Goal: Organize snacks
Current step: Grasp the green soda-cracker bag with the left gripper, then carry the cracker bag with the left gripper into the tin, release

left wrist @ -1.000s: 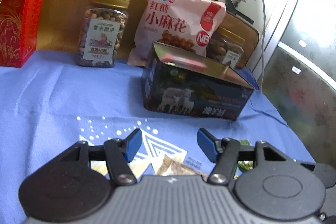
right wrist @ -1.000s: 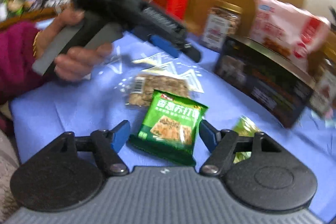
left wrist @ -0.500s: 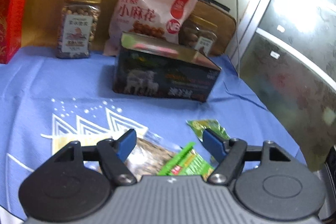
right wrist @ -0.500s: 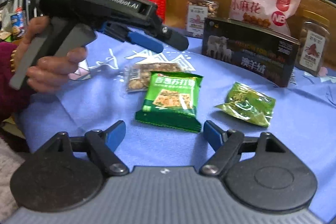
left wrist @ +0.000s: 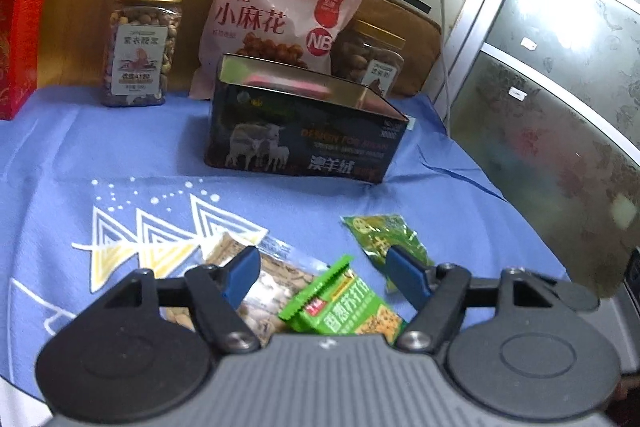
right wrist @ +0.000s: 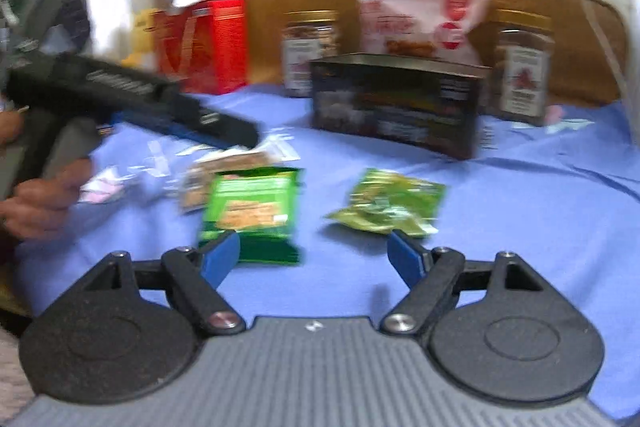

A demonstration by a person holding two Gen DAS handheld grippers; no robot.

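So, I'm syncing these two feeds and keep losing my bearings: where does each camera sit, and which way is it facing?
Left wrist: on the left gripper, looking along its open blue fingers, down over the green cracker packet toward the dark tin box; only the gripper shows.
Right wrist: on the right gripper, open, facing the same table from lower; the left gripper and the hand holding it show at left.
Shared: cracker packet, crumpled green packet, tin box, pink snack bag, blue cloth.
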